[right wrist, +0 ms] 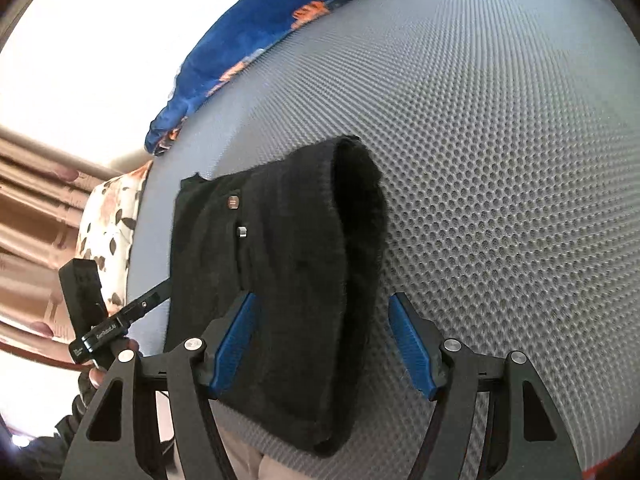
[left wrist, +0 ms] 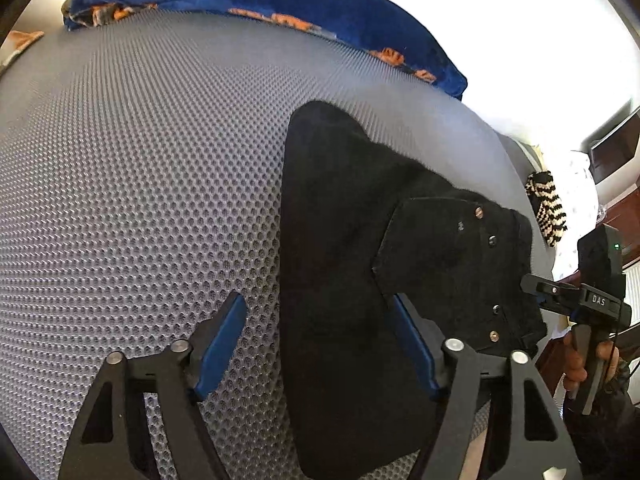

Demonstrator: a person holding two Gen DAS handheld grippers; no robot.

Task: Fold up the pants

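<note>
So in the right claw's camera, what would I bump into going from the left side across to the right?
Brown curtain → flowery pillow → black pants → bare grey mesh mat.

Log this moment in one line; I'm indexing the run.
stage: fold underway | black pants: folded on grey mesh mat | left gripper: open | right gripper: open

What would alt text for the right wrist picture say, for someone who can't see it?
Black pants, folded into a compact bundle, lie on a grey mesh mattress, with the open right gripper just above their near edge. A blue blanket lies at the far edge, and the left gripper shows at left.
</note>
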